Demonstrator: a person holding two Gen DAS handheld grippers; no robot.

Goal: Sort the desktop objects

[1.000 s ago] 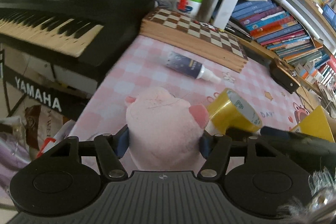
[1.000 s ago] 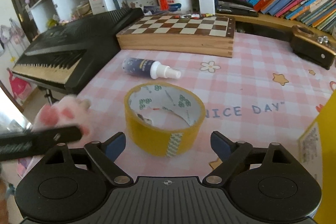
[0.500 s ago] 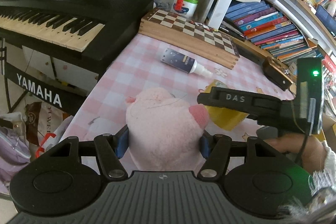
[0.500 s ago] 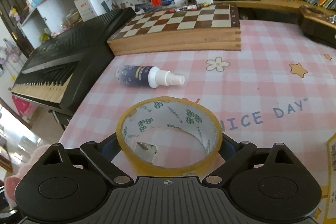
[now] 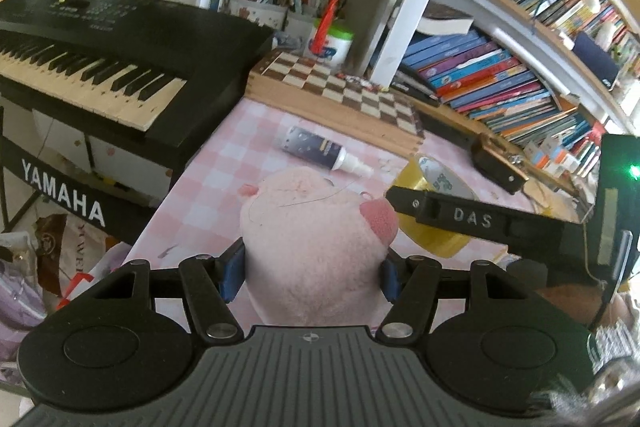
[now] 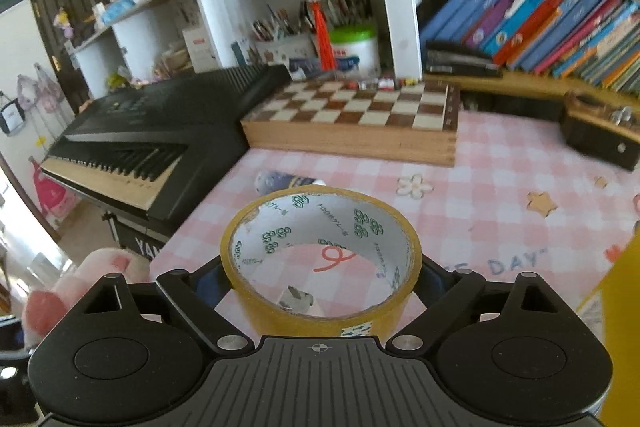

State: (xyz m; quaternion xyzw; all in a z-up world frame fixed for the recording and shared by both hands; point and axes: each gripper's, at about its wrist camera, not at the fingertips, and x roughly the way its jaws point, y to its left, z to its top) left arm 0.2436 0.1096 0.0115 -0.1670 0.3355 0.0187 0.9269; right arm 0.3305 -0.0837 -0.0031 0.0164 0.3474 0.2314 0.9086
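Note:
A pink plush toy (image 5: 316, 247) fills the left wrist view, and my left gripper (image 5: 312, 275) is shut on its sides, holding it above the table's left edge. The plush (image 6: 80, 279) also shows at the lower left of the right wrist view. My right gripper (image 6: 320, 277) is shut on a yellow tape roll (image 6: 316, 323), which hangs a little above the pink checked tablecloth (image 6: 480, 211). In the left wrist view one finger (image 5: 440, 213) of the right gripper crosses the tape roll (image 5: 436, 243). A dark spray bottle (image 5: 316, 149) lies on the cloth beyond both.
A black keyboard (image 5: 120, 39) stands off the table's left side. A wooden chessboard box (image 6: 360, 111) lies at the back, with a dark wooden box (image 6: 600, 139) to its right and bookshelves (image 5: 500, 83) behind. A yellow object (image 6: 624, 307) sits at the right edge.
My right gripper moved in around the tape roll, shut on it and lifted it off the cloth. My left gripper rose slightly with the plush still held.

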